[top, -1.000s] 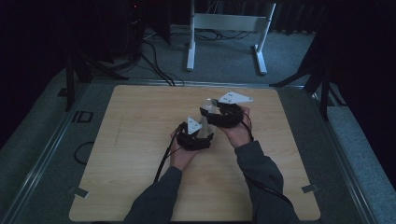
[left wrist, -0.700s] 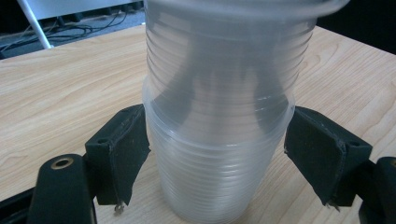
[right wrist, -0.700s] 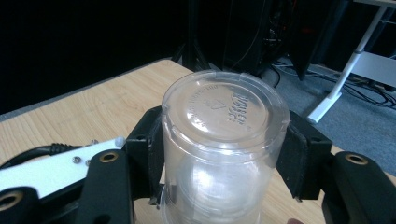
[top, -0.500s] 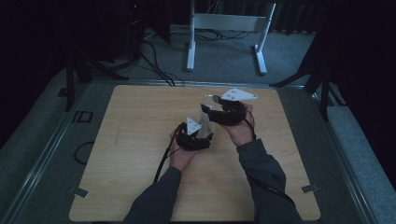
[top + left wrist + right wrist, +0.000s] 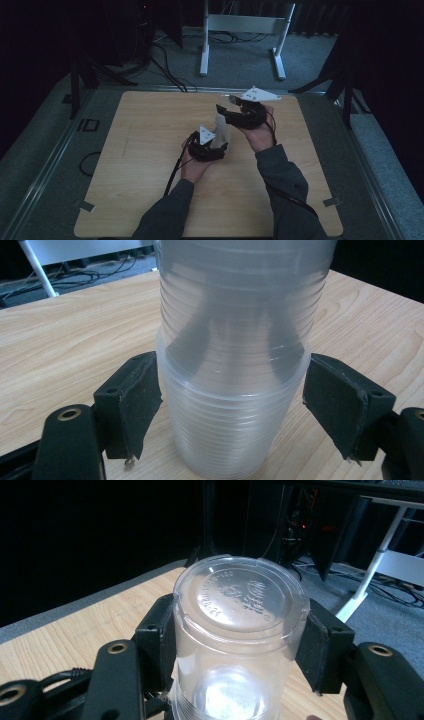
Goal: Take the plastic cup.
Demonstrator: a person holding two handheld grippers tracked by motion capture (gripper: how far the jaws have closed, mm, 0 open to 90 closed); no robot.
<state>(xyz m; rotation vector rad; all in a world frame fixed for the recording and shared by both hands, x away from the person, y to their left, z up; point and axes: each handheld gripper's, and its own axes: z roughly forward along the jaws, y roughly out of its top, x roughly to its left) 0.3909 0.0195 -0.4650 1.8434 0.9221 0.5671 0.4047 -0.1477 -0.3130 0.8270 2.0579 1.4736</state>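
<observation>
In the right gripper view we see the right tongs clamped on the upper clear cup, which stands upside down, its embossed base facing up, a pad pressed to each side just under that base; in the left gripper view the left tongs flank the lower clear cup just below its rim; the jaws have just been closing, the left pad touches the wall, and whether the right pad touches we cannot tell; the upper cup sits nested over the lower one, whose bottom end rests on the bench; in the high view we find the left tongs low near the middle of the wooden bench, the right tongs higher and farther from us, the cups between them; beyond the bench, a white stand on grey floor.
</observation>
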